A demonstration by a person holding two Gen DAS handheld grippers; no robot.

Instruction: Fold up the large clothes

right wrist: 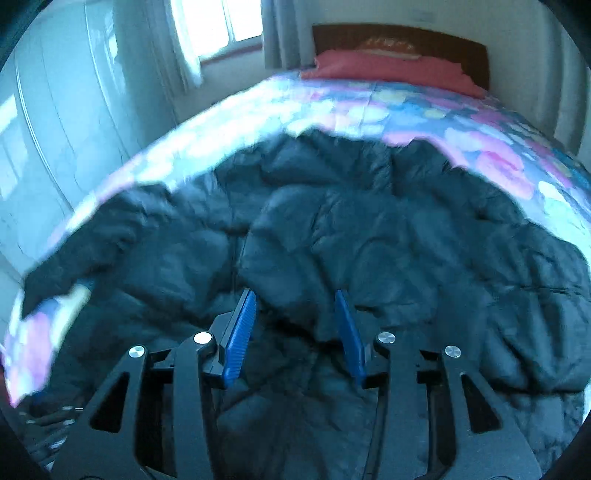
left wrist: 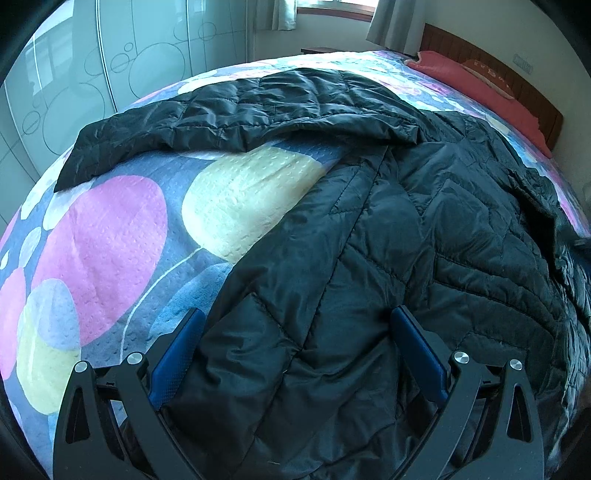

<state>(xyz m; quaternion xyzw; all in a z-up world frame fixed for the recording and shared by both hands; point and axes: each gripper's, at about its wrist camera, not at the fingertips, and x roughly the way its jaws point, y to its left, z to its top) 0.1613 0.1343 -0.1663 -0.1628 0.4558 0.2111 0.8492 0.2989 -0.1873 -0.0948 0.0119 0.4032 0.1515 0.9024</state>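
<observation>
A large black quilted jacket [left wrist: 424, 229] lies spread on the bed, one sleeve [left wrist: 207, 114] stretched out to the left. My left gripper [left wrist: 295, 321] is wide open low over the jacket's near hem, its blue pads [left wrist: 177, 354] straddling the fabric. In the right wrist view the same jacket [right wrist: 369, 229] fills the middle, blurred. My right gripper [right wrist: 295, 299] is open just above the jacket, with nothing between its blue pads [right wrist: 240, 336].
The bed has a bedspread [left wrist: 110, 240] with pink, yellow and blue circles. A red pillow [left wrist: 476, 88] lies by the wooden headboard [right wrist: 402, 37]. A wardrobe with glass doors [left wrist: 66, 81] stands to the left, a curtained window [right wrist: 218, 26] behind.
</observation>
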